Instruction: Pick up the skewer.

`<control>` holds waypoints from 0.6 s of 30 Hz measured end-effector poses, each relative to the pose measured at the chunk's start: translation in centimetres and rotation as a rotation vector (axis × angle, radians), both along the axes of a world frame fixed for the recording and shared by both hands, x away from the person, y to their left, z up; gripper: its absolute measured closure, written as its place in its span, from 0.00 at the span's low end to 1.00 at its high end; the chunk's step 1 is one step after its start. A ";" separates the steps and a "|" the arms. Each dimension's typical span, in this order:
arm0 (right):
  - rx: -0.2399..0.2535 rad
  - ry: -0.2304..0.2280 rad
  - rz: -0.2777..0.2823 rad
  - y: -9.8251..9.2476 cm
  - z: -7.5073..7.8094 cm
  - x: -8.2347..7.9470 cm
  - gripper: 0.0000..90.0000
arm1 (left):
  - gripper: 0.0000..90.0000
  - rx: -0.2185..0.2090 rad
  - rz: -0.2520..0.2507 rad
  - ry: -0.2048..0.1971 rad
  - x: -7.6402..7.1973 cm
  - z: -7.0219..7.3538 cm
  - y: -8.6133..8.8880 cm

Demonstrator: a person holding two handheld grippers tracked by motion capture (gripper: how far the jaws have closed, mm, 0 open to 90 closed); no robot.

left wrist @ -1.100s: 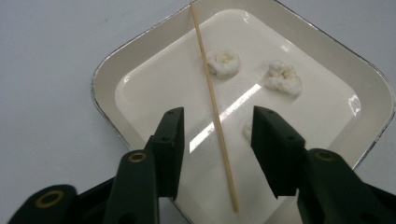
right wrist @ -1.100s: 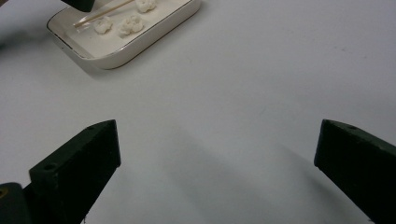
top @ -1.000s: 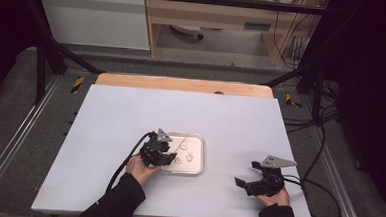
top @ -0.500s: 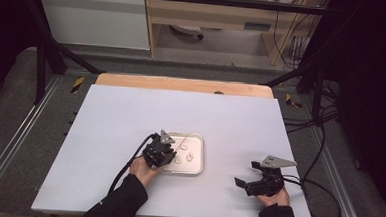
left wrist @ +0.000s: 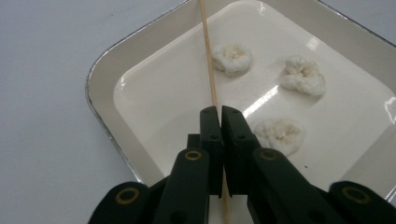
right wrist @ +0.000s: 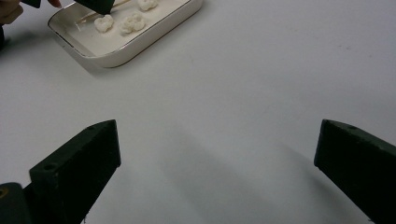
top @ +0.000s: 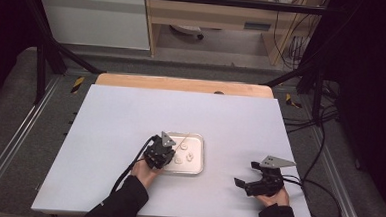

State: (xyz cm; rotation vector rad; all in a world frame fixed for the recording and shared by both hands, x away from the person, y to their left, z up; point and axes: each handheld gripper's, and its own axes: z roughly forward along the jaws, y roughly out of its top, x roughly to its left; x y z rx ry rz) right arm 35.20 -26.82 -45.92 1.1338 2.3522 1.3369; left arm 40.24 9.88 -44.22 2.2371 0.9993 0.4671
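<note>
A shallow white tray holds three white fluffy pieces. A thin wooden skewer runs across its floor and over its far rim. My left gripper has just been closing and is now shut on the skewer's near part, the stick pinched between the pads. From the high view, that gripper sits at the tray's left side. My right gripper stands open over bare table, well right of the tray, also seen in the high view.
The white tabletop stretches wide around the tray. A wooden strip runs along its far edge. Cables trail off the right side past the table's metal frame rail.
Both hands keep their places. The left gripper has settled slightly lower at the tray's left edge.
</note>
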 end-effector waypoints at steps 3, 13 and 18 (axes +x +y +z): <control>0.002 -0.006 -0.001 0.0 0.0 0.0 0.01 | 0.98 -0.027 0.007 0.006 0.1 0.0 0.4; -0.003 -0.009 -0.001 0.0 0.1 0.0 0.01 | 0.98 -0.072 -0.016 -0.027 -0.5 0.9 1.2; -0.008 -0.011 0.000 0.1 0.1 0.0 0.01 | 0.98 -0.094 -0.029 -0.036 -0.9 1.5 1.9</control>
